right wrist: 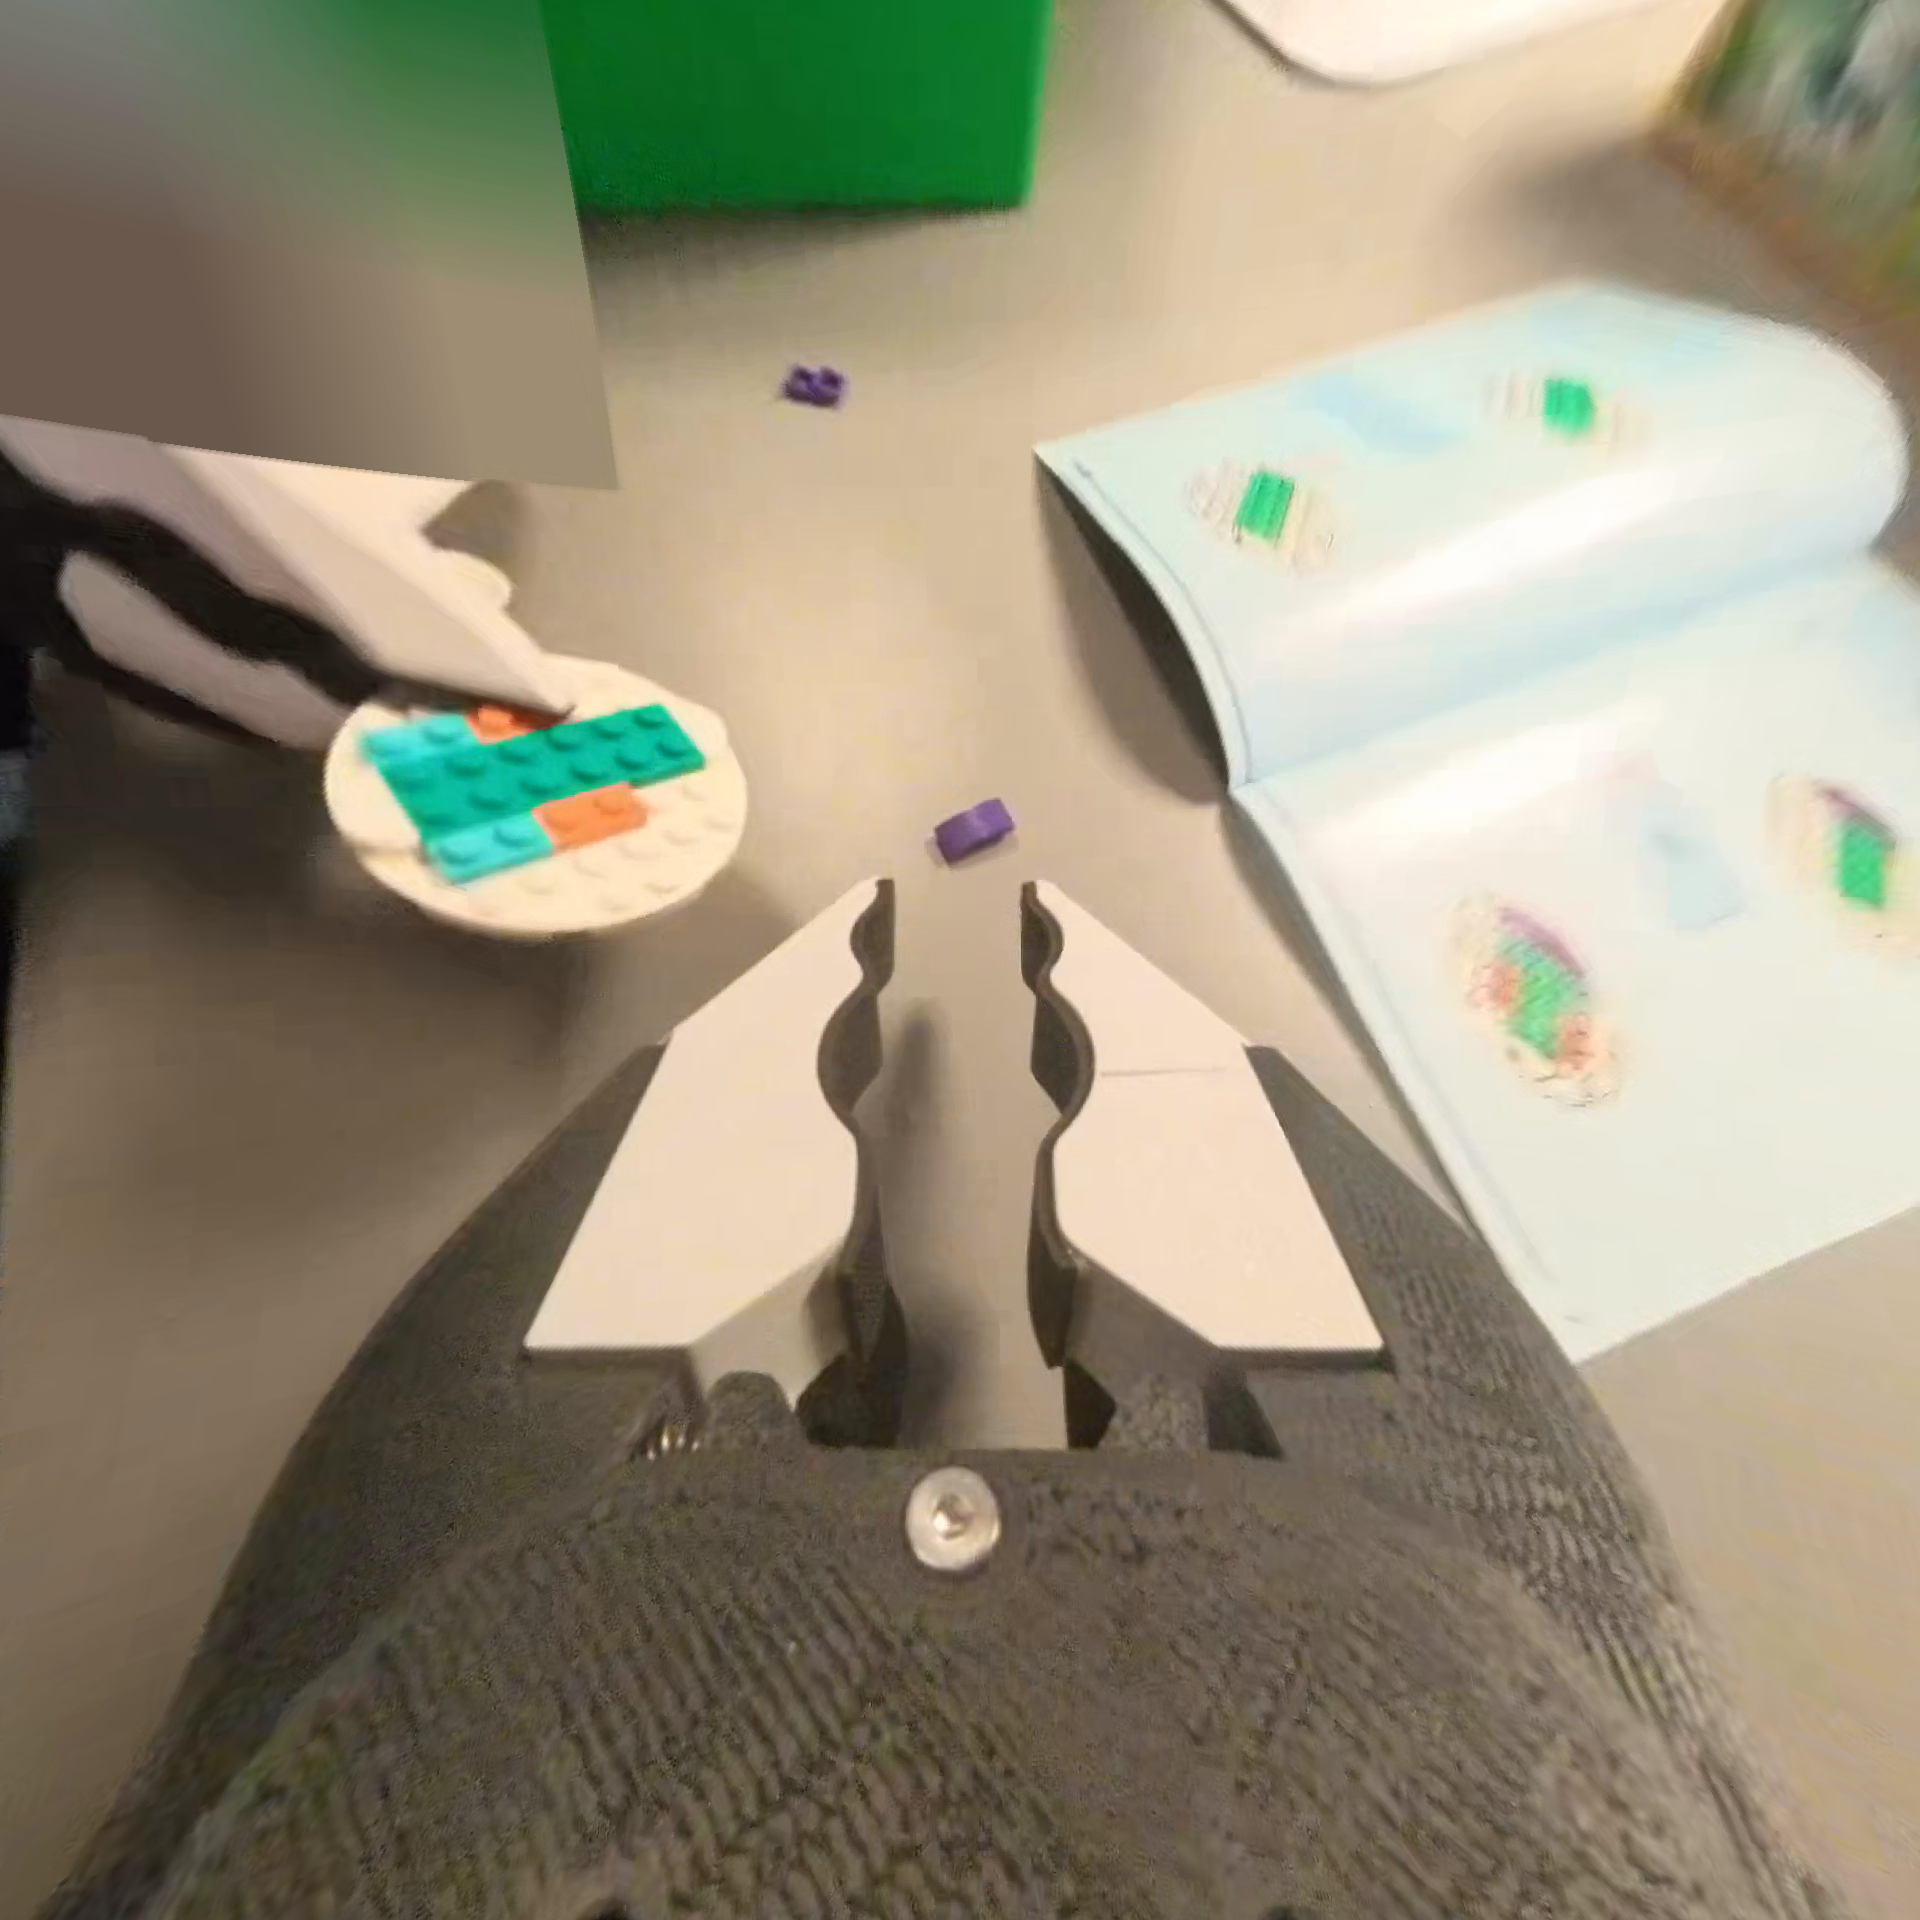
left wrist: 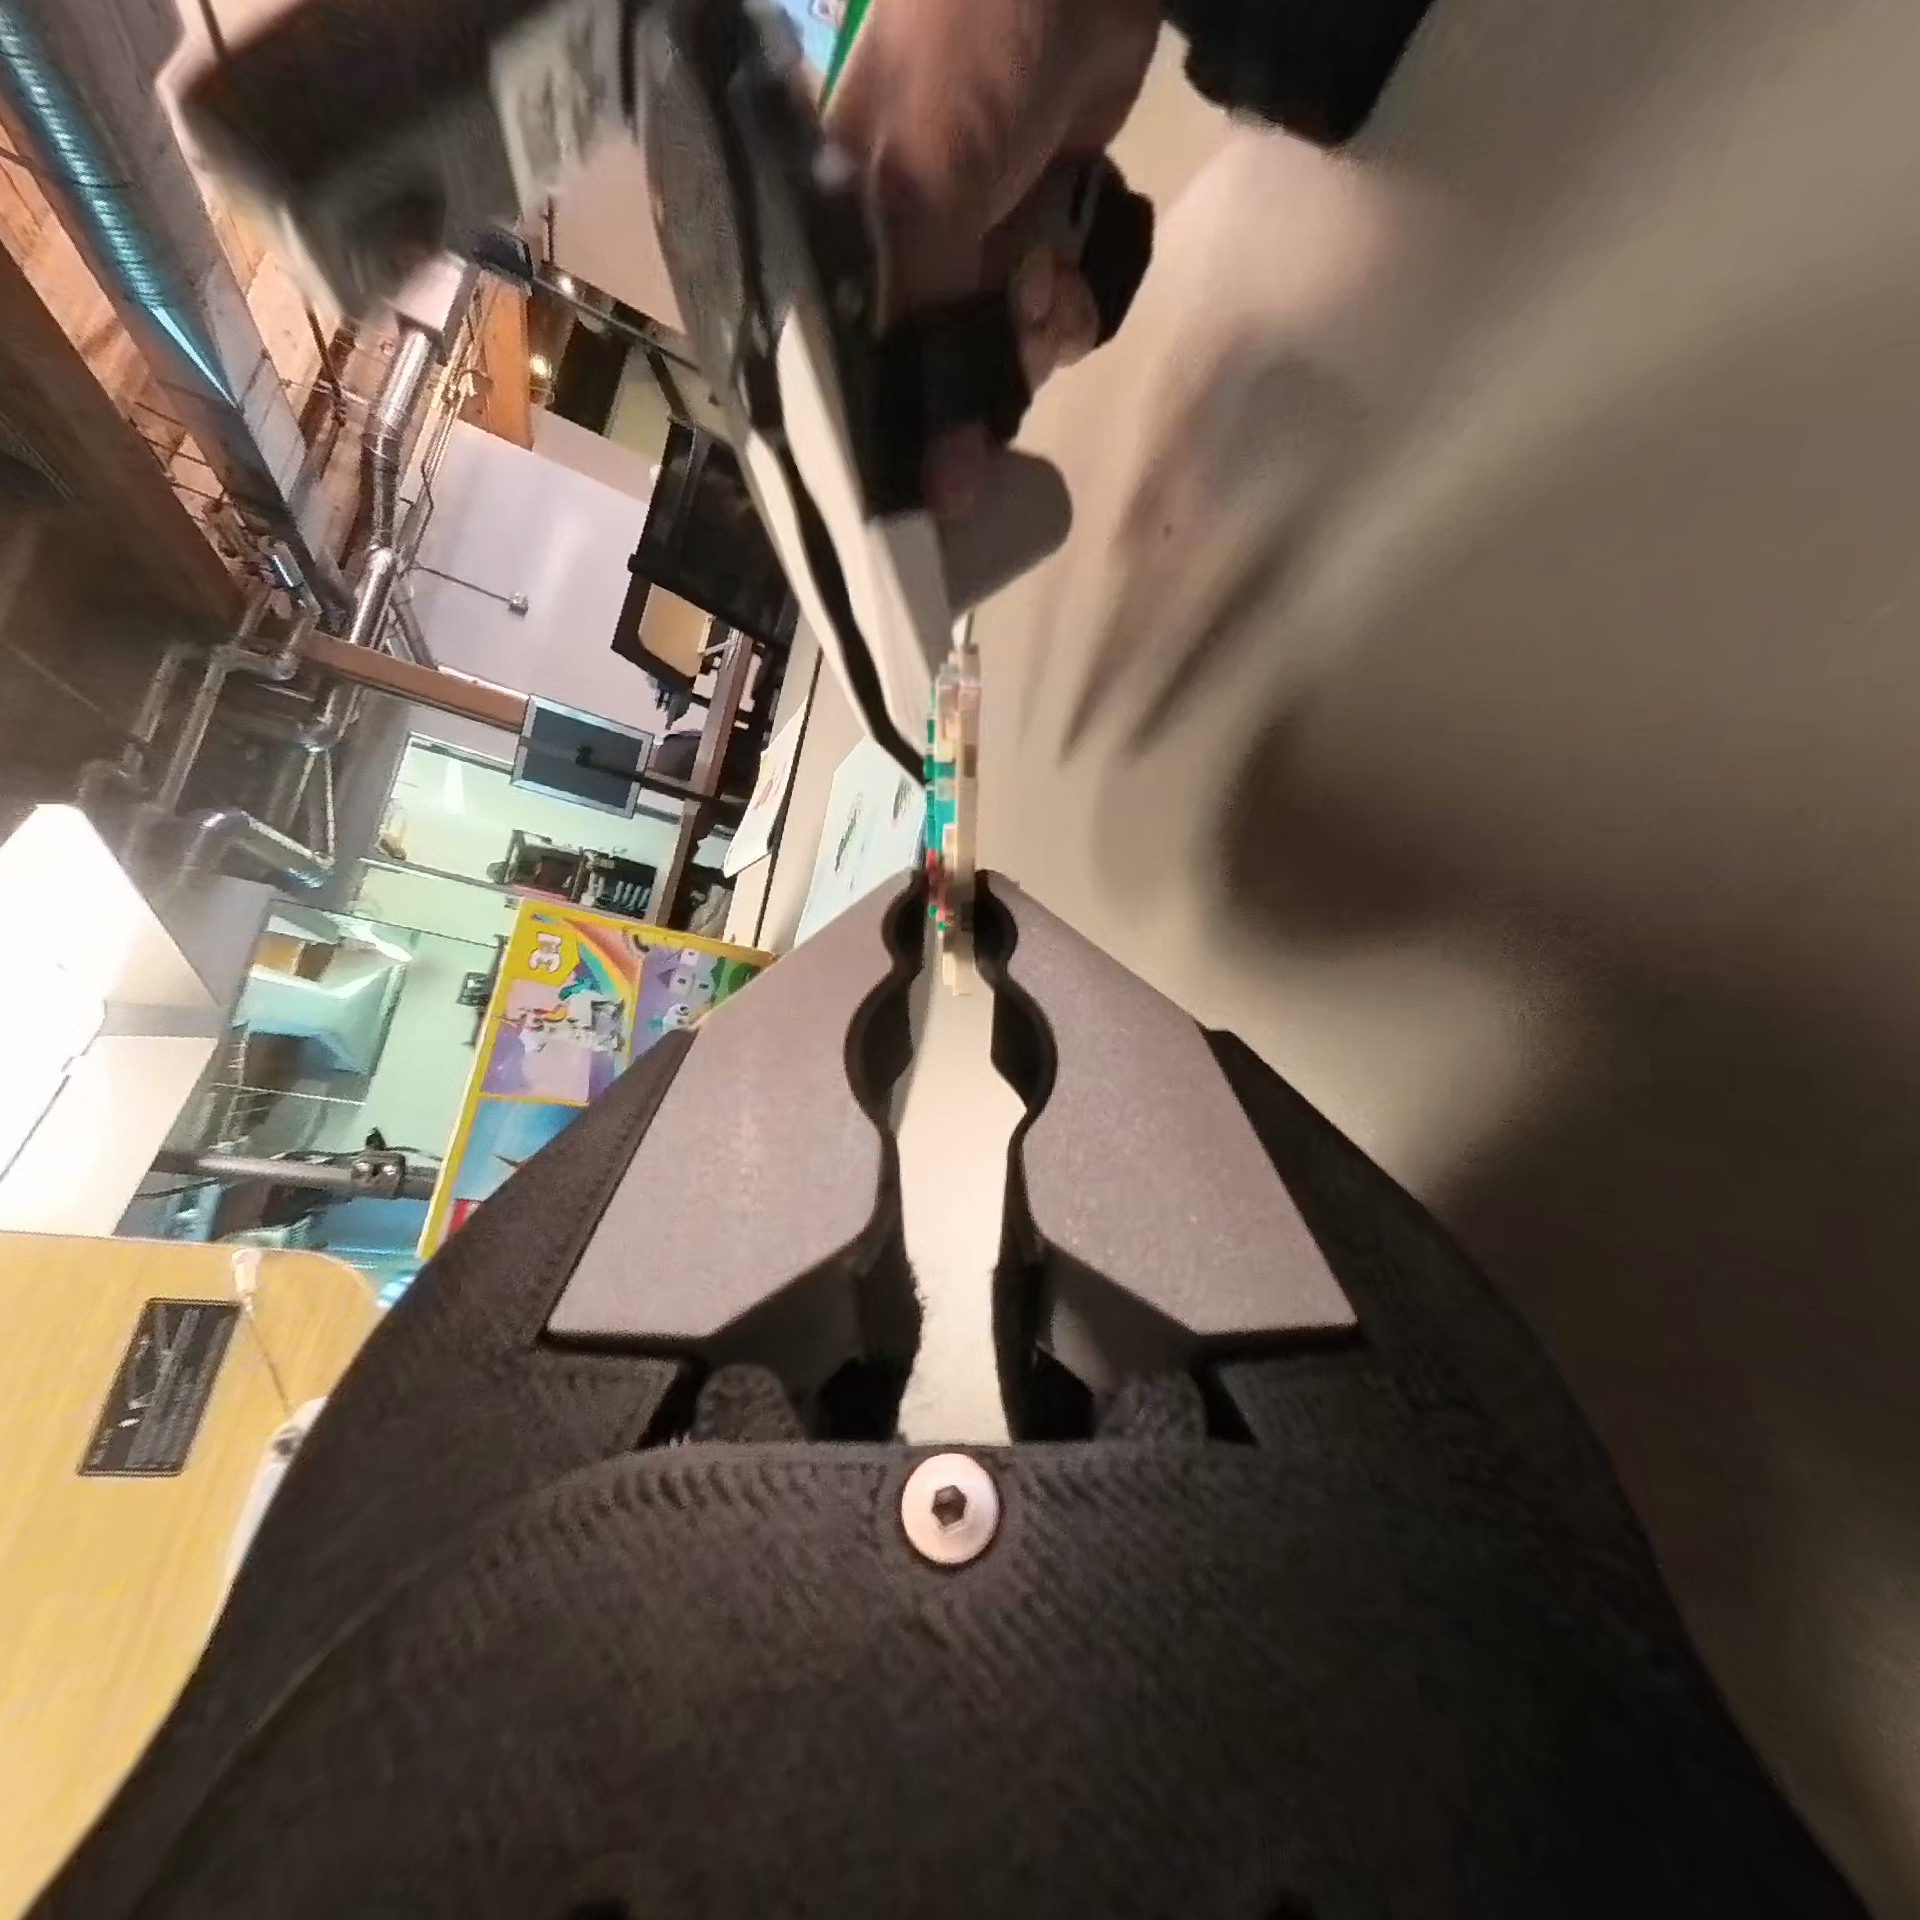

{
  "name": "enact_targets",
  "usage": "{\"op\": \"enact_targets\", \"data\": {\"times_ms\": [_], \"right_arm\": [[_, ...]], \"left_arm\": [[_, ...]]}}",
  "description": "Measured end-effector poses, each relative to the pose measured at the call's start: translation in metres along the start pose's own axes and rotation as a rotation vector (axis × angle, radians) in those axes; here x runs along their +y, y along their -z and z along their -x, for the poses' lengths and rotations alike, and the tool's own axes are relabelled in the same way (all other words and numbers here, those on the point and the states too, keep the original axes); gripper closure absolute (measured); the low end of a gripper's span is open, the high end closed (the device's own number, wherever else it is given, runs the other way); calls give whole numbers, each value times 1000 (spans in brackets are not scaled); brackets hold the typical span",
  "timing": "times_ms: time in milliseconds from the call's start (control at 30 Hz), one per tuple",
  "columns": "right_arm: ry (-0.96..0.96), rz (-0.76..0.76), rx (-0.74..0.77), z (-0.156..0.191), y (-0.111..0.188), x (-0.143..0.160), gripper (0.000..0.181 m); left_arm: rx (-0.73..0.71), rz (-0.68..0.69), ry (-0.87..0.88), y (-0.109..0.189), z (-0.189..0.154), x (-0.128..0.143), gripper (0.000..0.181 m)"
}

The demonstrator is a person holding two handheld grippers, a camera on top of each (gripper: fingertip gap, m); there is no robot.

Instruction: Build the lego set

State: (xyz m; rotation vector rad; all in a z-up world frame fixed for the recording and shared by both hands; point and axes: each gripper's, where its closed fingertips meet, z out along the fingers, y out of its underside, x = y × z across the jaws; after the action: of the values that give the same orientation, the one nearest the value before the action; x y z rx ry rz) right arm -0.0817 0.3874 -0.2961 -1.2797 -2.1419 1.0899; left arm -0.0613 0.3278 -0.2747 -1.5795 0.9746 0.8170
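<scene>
Open grey tabletop ahead of the right gripper, hemmed in on three sides.

The right gripper (right wrist: pixel 956 888) has its fingers parted with nothing between them, and bare table (right wrist: pixel 894 582) runs forward from the tips. A small purple piece (right wrist: pixel 974 829) lies just beyond the fingertips, a second purple piece (right wrist: pixel 816 384) farther on. To the left, the left gripper (right wrist: pixel 457 698) clamps the rim of the round white plate (right wrist: pixel 623 883) carrying teal and orange plates, blocking that side. The open instruction booklet (right wrist: pixel 1507 790) closes off the right, one page arching up. A green box (right wrist: pixel 800 104) stands across the far end.
</scene>
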Motion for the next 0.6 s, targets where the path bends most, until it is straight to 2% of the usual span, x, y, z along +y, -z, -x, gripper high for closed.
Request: {"op": "enact_targets", "data": {"times_ms": [167,367,600], "right_arm": [[-78,100,-32,8,-20,9,158],[-158,87,-4,1,-32,1,161],[-86,129,52,-2,-36,1,174]], "left_arm": [[9,28,-60,-2,-5,2,174],[13,28,-66,-2,-7,2,174],[19,32,-99,-3,-10,0,174]]}}
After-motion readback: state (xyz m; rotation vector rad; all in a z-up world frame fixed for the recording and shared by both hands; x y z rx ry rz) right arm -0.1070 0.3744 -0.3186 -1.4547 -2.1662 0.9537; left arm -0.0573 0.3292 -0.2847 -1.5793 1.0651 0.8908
